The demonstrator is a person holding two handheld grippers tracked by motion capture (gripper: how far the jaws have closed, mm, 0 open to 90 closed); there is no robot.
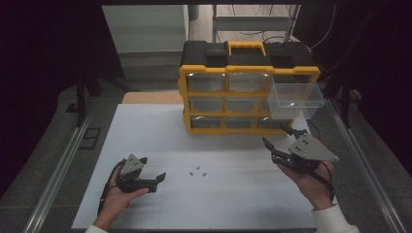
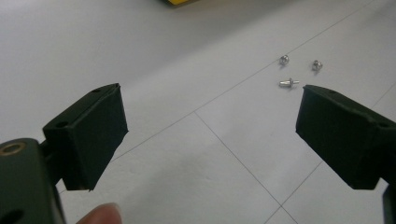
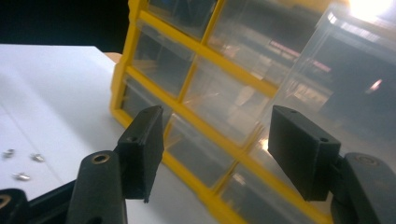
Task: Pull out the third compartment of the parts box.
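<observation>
A yellow and black drawer organizer [image 1: 248, 87] stands at the back of the white table [image 1: 145, 131]. Its top right clear drawer [image 1: 295, 99] is pulled out and looks empty. Three small metal screws [image 1: 197, 171] lie loose on the table between the hands. My left gripper [image 1: 151, 168] rests low at the front left, open, with nothing between its jaws; in the left gripper view [image 2: 210, 130] the screws [image 2: 289, 83] lie just beyond its right jaw. My right gripper [image 1: 277, 135] is open and empty, pointing at the organizer's lower right corner [image 3: 201, 51], below the pulled-out drawer [image 3: 336, 70].
The other drawers of the organizer are pushed in. A wooden board [image 1: 150, 97] shows behind the table to the organizer's left. Metal rails [image 1: 63, 165] run along both sides of the table. Dark surroundings lie beyond.
</observation>
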